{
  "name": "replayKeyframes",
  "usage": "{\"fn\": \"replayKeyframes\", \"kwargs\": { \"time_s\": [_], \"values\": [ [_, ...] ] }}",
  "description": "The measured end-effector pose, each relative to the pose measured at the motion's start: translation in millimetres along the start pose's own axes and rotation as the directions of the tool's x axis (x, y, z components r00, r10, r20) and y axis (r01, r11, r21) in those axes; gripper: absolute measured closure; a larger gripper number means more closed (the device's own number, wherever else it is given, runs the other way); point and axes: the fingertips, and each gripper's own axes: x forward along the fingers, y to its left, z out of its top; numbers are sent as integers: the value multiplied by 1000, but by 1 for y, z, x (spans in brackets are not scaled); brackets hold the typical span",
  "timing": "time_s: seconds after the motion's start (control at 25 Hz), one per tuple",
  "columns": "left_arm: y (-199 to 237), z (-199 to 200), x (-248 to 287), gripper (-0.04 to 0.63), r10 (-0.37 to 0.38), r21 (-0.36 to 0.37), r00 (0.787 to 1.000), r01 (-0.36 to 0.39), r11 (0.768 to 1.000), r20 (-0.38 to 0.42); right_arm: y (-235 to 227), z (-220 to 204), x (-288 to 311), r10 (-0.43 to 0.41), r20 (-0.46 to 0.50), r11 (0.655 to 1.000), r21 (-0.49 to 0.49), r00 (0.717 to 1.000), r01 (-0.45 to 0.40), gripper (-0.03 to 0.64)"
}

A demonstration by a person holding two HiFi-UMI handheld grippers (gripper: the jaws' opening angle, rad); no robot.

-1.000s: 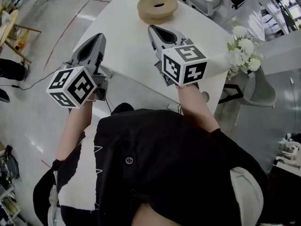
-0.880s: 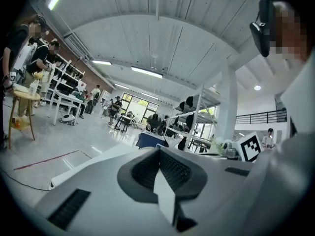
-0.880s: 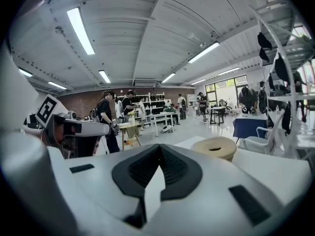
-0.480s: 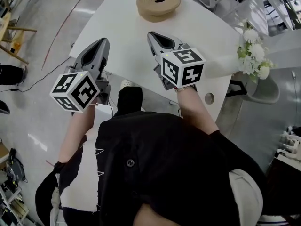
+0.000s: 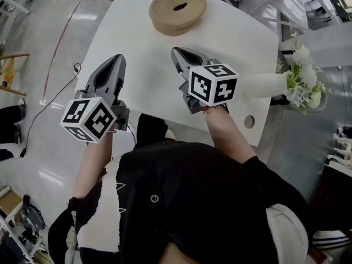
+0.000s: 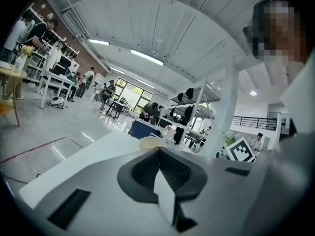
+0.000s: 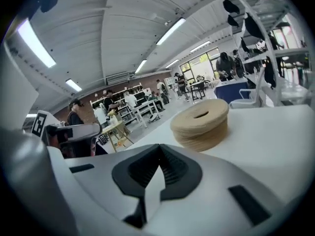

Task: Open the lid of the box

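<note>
The left gripper (image 5: 114,59) has its jaws pressed together on nothing, its tip over the table (image 5: 137,43) just inside the left edge, while its cube (image 5: 88,119) with black-and-white square markers hangs past the near edge above the floor. The right gripper (image 5: 177,50) is likewise closed and empty, pointing over the middle of the table, and its cube (image 5: 213,84) shows the same kind of square patterns, none of them readable as words. The two grippers are side by side and apart, with bare white top between and ahead of them. The box (image 5: 177,9), round, tan and woven with a hole in its lid, sits with the lid on near the far edge, well apart from both tips and closer to the right gripper's line. A small round hole (image 5: 249,121) lies in the top by the near right corner. White flowers (image 5: 303,81) stand just off the right edge. To the left the floor is open, crossed by a red line (image 5: 58,48) and a thin cable (image 5: 30,122)
</note>
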Motion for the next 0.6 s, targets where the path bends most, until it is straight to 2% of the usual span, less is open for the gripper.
{"fn": "replayKeyframes", "kwargs": {
  "time_s": [0.12,0.32,0.48,0.6],
  "values": [
    [9,-8,14,584,1,21,1000,-1,1000,-15,-20,-6,11,-6,25,986,164,1000,2,612],
    [24,-18,37,584,-8,17,999,9,1000,-54,-46,-11,30,8,67,902,430,998,-36,612],
    [32,-25,53,584,-9,34,997,11,999,-70,-65,-13,38,-6,112,837,544,994,-56,612],
    [38,-30,63,584,-8,43,996,11,999,-86,-75,-14,44,-14,129,806,589,992,-66,612]
  ]
}}
